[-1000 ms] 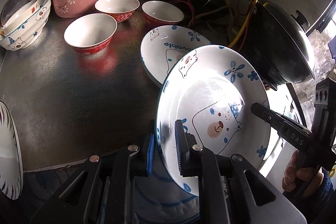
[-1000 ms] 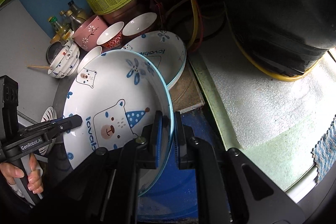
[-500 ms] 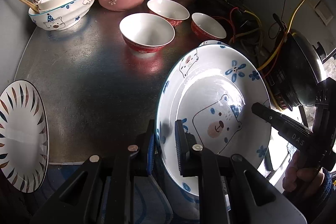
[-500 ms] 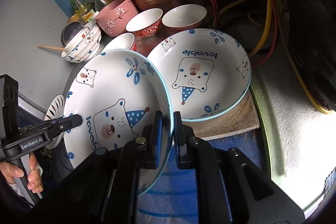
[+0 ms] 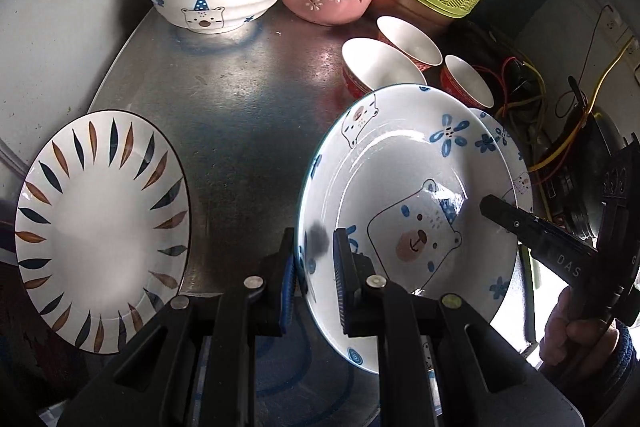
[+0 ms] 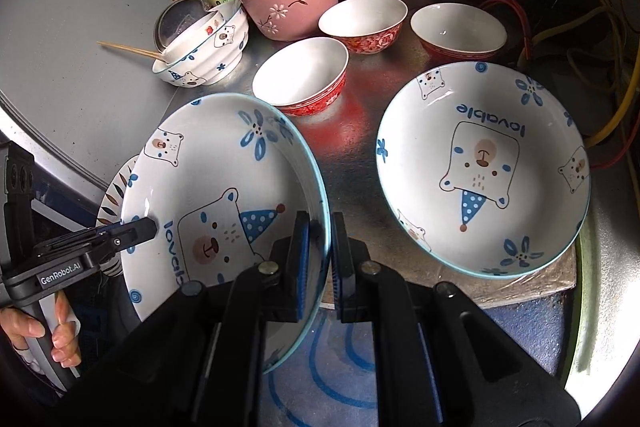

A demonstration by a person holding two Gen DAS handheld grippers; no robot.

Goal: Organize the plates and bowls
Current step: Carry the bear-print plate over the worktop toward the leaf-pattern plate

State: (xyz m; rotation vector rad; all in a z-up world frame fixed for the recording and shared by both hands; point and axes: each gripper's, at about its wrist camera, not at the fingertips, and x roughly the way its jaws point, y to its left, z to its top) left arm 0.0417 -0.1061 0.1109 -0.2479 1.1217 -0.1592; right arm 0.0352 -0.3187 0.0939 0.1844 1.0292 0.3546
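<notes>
step: both hand-held grippers, left (image 5: 316, 259) and right (image 6: 318, 251), clamping the bear plate (image 6: 224, 195) mid-carry | next: probably needing stacking on the matching plate (image 6: 484, 171)

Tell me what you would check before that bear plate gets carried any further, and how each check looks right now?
1. Left gripper clamped on the bear plate rim: ok.
2. Right gripper clamped on the opposite rim: ok.
3. Plate clear of the red bowl behind it: ok, a gap shows.
4. Plate clear of the second bear plate on the counter: ok in the right wrist view.
5. Bare counter free beside the striped plate: ok.
6. Where the plate should land: cannot tell.
</notes>
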